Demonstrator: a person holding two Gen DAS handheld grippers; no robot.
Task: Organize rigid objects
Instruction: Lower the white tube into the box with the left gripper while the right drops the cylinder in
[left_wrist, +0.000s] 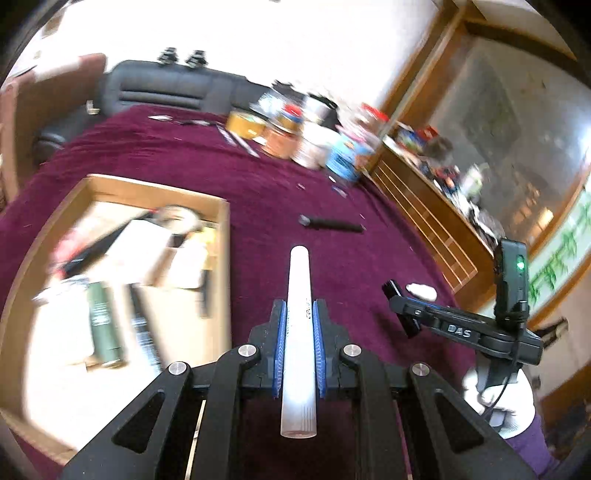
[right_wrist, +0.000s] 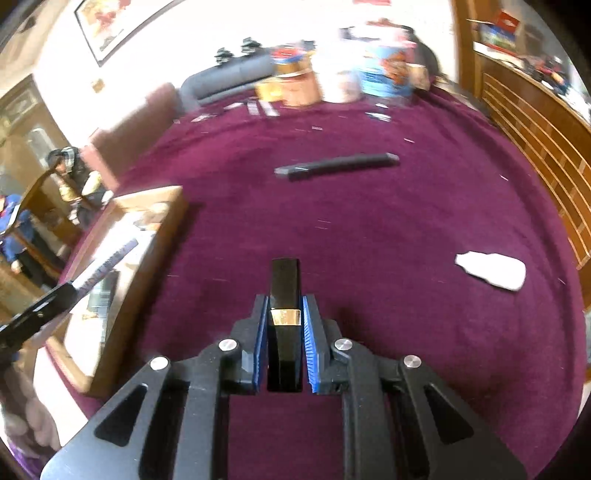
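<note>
Box (left_wrist: 221, 236) at left, wooden, already part-filled. Left gripper (left_wrist: 299, 325): fingers clamped on white tube (left_wrist: 300, 295). Right gripper (right_wrist: 284, 317): fingers clamped on black gold-banded case (right_wrist: 284, 291). Outstanding on maroon surface (right_wrist: 369, 240): black pen (right_wrist: 336, 165) far, white bottle (right_wrist: 491, 272) right.

The left gripper (left_wrist: 300, 325) clamps a white tube (left_wrist: 299, 332) between its blue pads (left_wrist: 281, 332), the tube running straight forward past the fingertips. Left of the fingers sits an open wooden tray (left_wrist: 221, 236) on the maroon cloth (left_wrist: 258, 177), holding blurred items, a dark green cylinder (left_wrist: 103, 325) among them. Ahead of the tube's tip lies a black stick-shaped object (left_wrist: 330, 223). To the right of the fingers, the right gripper (left_wrist: 397, 304) grips a black object (left_wrist: 390, 287), with a small white bottle (left_wrist: 421, 291) just beyond it. Far ahead stand blurred jars (left_wrist: 306, 136).
</note>
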